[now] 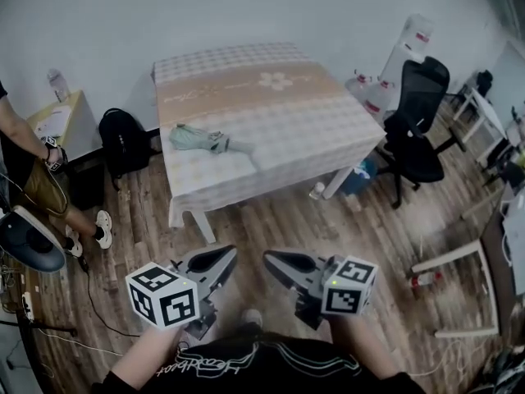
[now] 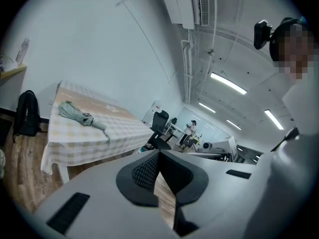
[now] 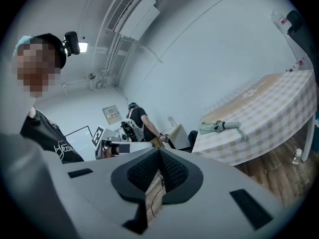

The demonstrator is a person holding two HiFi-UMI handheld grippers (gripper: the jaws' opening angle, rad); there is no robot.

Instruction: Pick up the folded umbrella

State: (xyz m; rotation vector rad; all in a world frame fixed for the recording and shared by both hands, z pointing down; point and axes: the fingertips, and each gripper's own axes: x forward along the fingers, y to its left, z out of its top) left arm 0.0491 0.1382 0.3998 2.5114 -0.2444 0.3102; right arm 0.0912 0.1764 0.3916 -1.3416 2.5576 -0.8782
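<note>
Down low by the person's waist, the left claw [image 1: 223,258] is pinched shut with nothing between its pads. The right claw [image 1: 276,261] sits just beside it, clamped shut and empty too, and the two tips are angled in toward each other. Looks to me like a carry pose for the approach, no point opening up this far out. Well ahead of both claws and a bit left of the left one, a black backpack [image 1: 123,142] leans by the wall. The folded umbrella [image 1: 201,139] is the pale green bundle lying on its side on the checked table [image 1: 287,130], well ahead of the claws with a strip of wood floor [image 1: 271,220] between. It's close to the table's near-left corner with its handle pointing right, so probably an easy grab from the front edge. An office chair [image 1: 418,121] is parked far off past the right claw, out of the way.
</note>
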